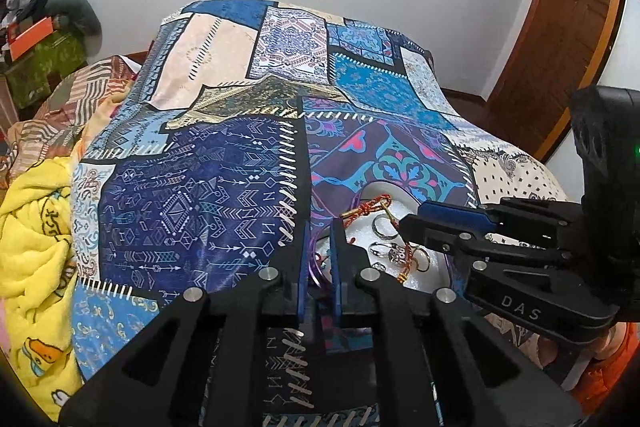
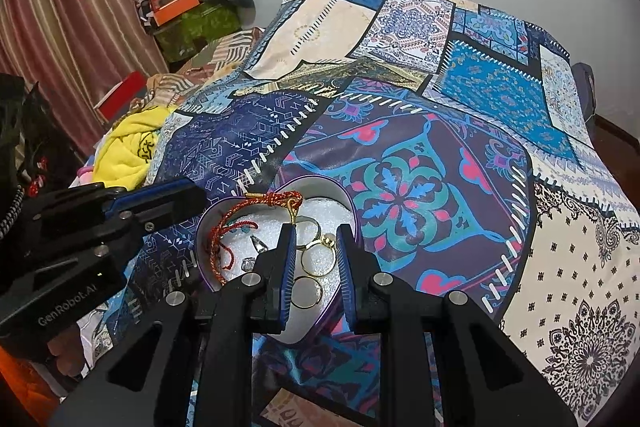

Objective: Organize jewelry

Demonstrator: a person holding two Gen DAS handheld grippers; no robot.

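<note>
A heart-shaped purple jewelry box [image 2: 347, 195] with white lining lies on the patchwork bedspread. It holds gold rings [image 2: 316, 259], silver pieces [image 2: 258, 243] and a red-orange cord bracelet [image 2: 276, 197]. My right gripper [image 2: 317, 231] is open, its tips down inside the box on either side of the gold rings. My left gripper [image 1: 319, 227] is nearly shut at the box's left rim [image 1: 320, 273], a purple edge between its pads. In the left wrist view the box [image 1: 428, 277] shows rings [image 1: 382, 227] and the cord [image 1: 366, 207], with the right gripper [image 1: 412, 223] over them.
The patchwork bedspread [image 2: 440, 99] covers the bed. A yellow blanket [image 1: 36, 235] lies bunched at the left. Boxes and clothes [image 2: 188, 7] are piled by the striped curtain [image 2: 60, 27]. A wooden door [image 1: 560, 39] stands at the right.
</note>
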